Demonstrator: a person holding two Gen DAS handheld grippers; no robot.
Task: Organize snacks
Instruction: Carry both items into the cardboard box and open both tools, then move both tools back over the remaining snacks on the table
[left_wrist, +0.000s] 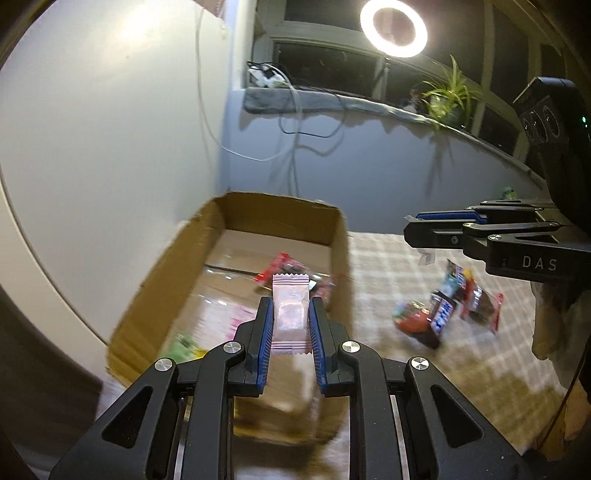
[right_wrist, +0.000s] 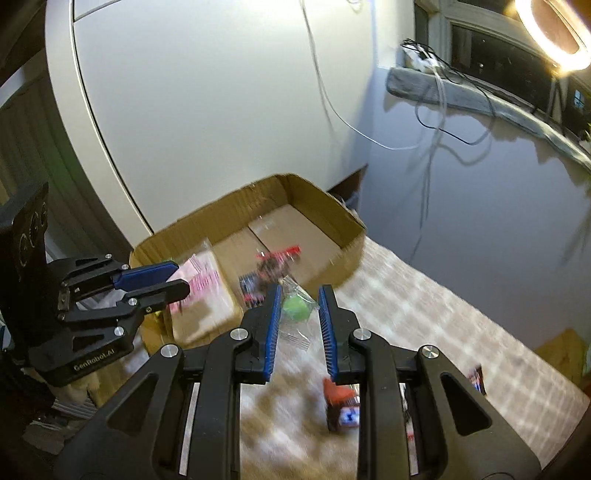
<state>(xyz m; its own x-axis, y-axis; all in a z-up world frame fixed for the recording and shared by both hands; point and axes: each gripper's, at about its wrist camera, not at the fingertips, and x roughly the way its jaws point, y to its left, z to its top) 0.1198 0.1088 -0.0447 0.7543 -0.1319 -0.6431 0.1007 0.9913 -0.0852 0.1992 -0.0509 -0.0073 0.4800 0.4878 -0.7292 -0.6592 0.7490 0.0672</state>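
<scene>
Here the left gripper (left_wrist: 291, 306) is clamped on a pink wrapped snack (left_wrist: 290, 312), held over the open cardboard box (left_wrist: 341, 236) — red and pink packets already lie inside. The right gripper (right_wrist: 298, 300) pinches a clear packet with a green sweet (right_wrist: 296, 309) beside the box. More snacks (left_wrist: 448, 306) lie loose on the checked cloth (left_wrist: 388, 254).

Pink wrapped snack (left_wrist: 290, 310) and clear-wrapped green one (right_wrist: 296, 308), perhaps candy, above open cardboard box (left_wrist: 221, 218).
</scene>
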